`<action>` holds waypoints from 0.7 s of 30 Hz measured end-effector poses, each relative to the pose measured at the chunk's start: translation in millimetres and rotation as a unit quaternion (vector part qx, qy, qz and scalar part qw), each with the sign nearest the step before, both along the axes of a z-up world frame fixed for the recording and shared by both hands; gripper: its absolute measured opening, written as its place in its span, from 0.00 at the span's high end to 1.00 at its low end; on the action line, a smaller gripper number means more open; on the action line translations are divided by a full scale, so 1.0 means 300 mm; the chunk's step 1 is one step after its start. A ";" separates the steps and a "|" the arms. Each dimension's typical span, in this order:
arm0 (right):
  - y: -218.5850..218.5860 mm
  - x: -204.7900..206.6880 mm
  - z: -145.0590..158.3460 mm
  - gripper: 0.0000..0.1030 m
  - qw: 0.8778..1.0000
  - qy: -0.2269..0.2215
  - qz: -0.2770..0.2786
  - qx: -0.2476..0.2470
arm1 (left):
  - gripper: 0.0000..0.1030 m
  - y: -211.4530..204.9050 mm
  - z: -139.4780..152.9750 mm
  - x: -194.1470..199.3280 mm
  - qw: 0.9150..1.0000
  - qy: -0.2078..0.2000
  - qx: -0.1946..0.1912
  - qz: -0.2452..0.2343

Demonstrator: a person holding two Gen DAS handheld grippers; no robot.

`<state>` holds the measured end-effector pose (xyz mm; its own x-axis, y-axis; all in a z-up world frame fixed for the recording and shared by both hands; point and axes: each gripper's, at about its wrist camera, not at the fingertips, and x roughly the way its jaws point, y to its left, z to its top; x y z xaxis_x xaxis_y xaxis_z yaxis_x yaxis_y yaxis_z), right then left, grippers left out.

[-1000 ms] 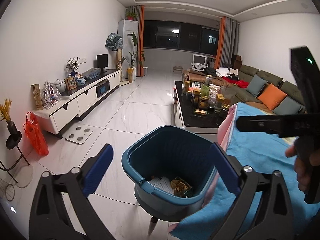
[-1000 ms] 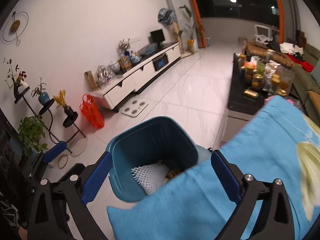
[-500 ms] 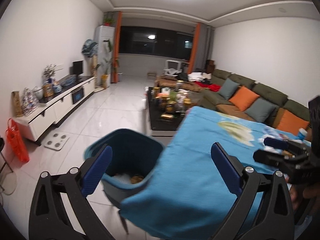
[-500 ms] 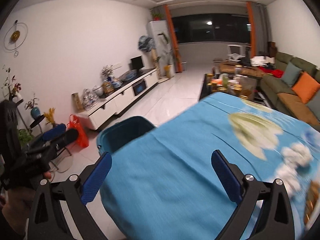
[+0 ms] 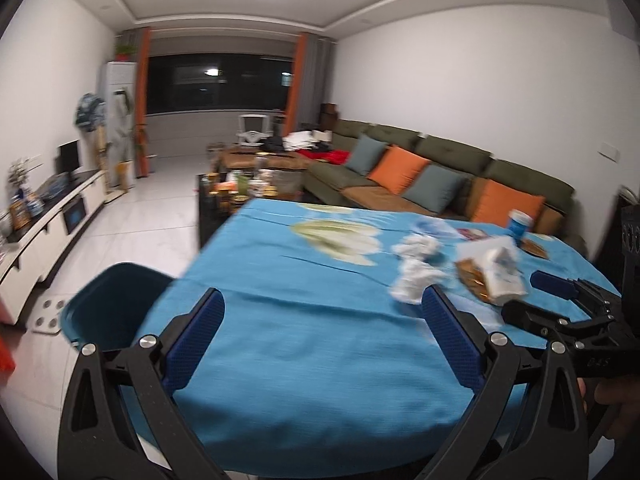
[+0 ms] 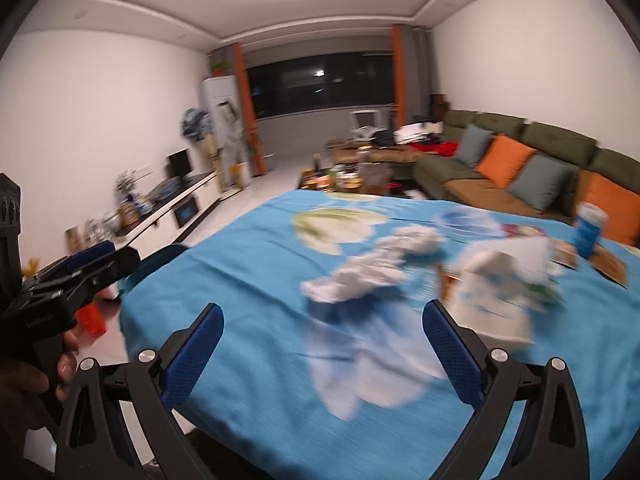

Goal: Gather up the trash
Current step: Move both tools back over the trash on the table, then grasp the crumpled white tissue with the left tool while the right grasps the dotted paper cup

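Crumpled white tissues (image 5: 416, 276) (image 6: 360, 276) lie on the blue tablecloth (image 5: 304, 320) (image 6: 256, 280), next to a white tissue pack (image 5: 502, 276) (image 6: 500, 300) and snack wrappers. The teal trash bin (image 5: 112, 304) stands on the floor at the table's left edge; only its rim shows in the right wrist view (image 6: 160, 256). My left gripper (image 5: 320, 336) is open and empty above the table's near edge. My right gripper (image 6: 320, 348) is open and empty, just short of the tissues. Both views are motion-blurred.
A blue-white cup (image 5: 520, 222) (image 6: 590, 228) stands at the table's far right. A green sofa with orange cushions (image 5: 404, 172) lines the right wall. A cluttered coffee table (image 5: 240, 192) is behind the table. A white TV cabinet (image 5: 48, 216) lines the left wall.
Both grippers have swung right from over the bin to over the table. The tissues and tissue pack have come into view. Both stay open.
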<state>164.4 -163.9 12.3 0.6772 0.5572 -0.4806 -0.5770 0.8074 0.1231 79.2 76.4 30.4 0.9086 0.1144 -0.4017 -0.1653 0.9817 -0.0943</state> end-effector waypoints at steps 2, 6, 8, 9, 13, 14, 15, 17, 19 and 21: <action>-0.045 -0.007 0.000 0.07 1.000 -0.004 -0.023 0.003 | 0.05 -0.037 -0.009 0.028 1.000 0.004 -0.002 -0.017; -0.129 -0.027 -0.011 0.07 0.998 -0.013 -0.067 0.000 | 0.05 -0.106 -0.029 0.067 0.999 0.012 0.001 -0.048; -0.171 -0.020 -0.024 0.07 0.996 -0.007 -0.087 0.003 | 0.05 -0.119 -0.038 0.086 0.998 0.016 0.003 -0.058; -0.188 -0.014 -0.030 0.07 0.995 -0.004 -0.096 0.004 | 0.05 -0.134 -0.043 0.098 0.998 0.019 0.004 -0.064; -0.225 0.027 -0.039 0.07 0.993 0.006 -0.121 0.007 | 0.05 -0.143 -0.050 0.132 0.997 0.025 0.008 -0.076; -0.234 0.036 -0.041 0.07 0.992 0.008 -0.124 0.008 | 0.05 -0.146 -0.051 0.147 0.997 0.025 0.010 -0.078; -0.244 0.041 -0.041 0.07 0.992 0.009 -0.127 0.008 | 0.05 -0.148 -0.052 0.160 0.996 0.026 0.012 -0.079; -0.258 0.075 -0.047 0.07 0.991 0.015 -0.136 0.005 | 0.05 -0.148 -0.053 0.191 0.996 0.029 0.013 -0.083; -0.267 0.092 -0.046 0.07 0.990 0.021 -0.141 0.010 | 0.05 -0.150 -0.057 0.222 0.996 0.032 0.015 -0.087; -0.269 0.119 -0.049 0.07 0.989 0.029 -0.143 0.008 | 0.05 -0.153 -0.066 0.261 0.995 0.039 0.018 -0.093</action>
<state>200.2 -244.6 -2.5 0.7801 0.3548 -0.5154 -0.3165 0.9343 0.1641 157.5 30.4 10.6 0.8818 -0.0378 -0.4700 0.0142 0.9985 -0.0536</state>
